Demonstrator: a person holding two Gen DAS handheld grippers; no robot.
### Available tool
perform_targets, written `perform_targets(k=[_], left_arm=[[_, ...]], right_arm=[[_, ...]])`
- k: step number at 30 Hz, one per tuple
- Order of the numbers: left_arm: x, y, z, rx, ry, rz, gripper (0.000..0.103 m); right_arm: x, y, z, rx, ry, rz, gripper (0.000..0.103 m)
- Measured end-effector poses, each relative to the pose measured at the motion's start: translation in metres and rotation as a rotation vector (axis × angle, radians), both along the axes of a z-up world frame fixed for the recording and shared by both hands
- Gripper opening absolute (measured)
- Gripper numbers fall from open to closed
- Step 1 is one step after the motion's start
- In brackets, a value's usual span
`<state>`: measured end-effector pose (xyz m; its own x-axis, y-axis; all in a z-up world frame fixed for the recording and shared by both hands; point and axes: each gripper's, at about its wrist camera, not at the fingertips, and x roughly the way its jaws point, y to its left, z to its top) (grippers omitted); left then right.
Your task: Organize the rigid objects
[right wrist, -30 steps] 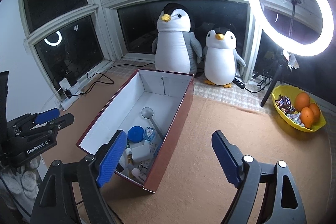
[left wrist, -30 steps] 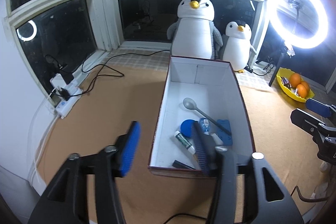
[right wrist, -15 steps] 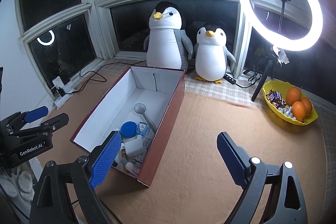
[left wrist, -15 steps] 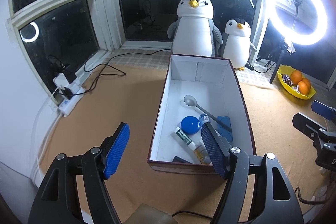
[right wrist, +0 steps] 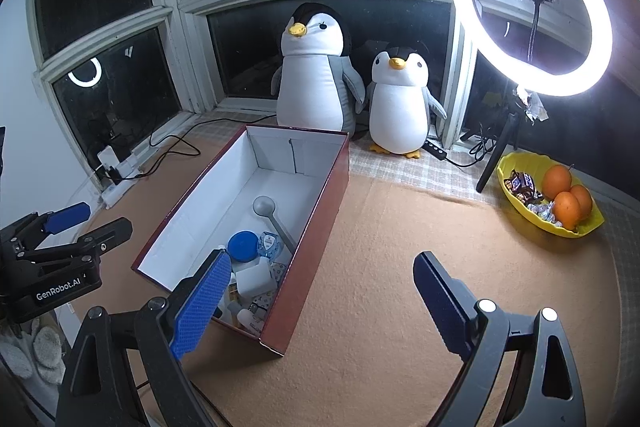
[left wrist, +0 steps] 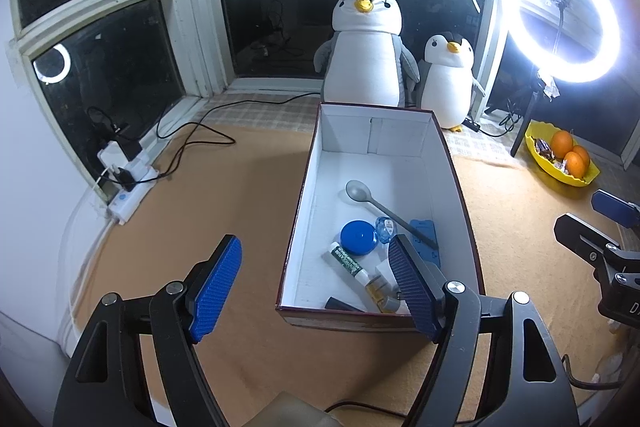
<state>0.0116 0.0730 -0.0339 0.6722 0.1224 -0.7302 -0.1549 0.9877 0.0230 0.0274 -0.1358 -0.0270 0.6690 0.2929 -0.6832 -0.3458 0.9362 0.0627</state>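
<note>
Hovering above the near end of the dark-red cardboard box with white inside [left wrist: 456, 163], standing near the middle of the tan-covered bench [left wrist: 240, 187]: left tool [left wrist: 316, 285], jaws opening, nothing between them. Hanging just to the right of the box, over bare bench: right tool [right wrist: 320, 307], jaws spread wide, gripping nothing.

Lying gathered in the near half of the box, likely because dropped in from the near edge: one grey long-handled plastic spoon [left wrist: 374, 201], one round blue lid [left wrist: 359, 237], one small clear blue-tinted bottle [left wrist: 385, 229], one flat blue rectangular piece [left wrist: 425, 233], one white tube with a green label [left wrist: 347, 262], one small yellowish bottle [left wrist: 378, 293], one dark flat item at the near wall [left wrist: 340, 303], one white cube-shaped block [right wrist: 254, 279]. Further small pieces underneath, too crowded to count.

Sitting apart toward the far right corner of the bench: one yellow oval bowl [right wrist: 516, 203] with three oranges [right wrist: 566, 205] and wrapped sweets. Standing at the far edge, behind the box: two plush penguins [left wrist: 368, 47]. Judging by the bare bench around the box, sorting appearing close to finished.
</note>
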Motion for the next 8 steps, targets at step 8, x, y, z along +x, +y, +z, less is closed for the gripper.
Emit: perform_targets(k=[8], left_arm=[[-0.0005,-0.0042,-0.0014,0.026,-0.008,-0.019,0.076]], right_arm=[[0.0017,-0.0057,-0.0023,0.009,0.010,-0.012,0.090]])
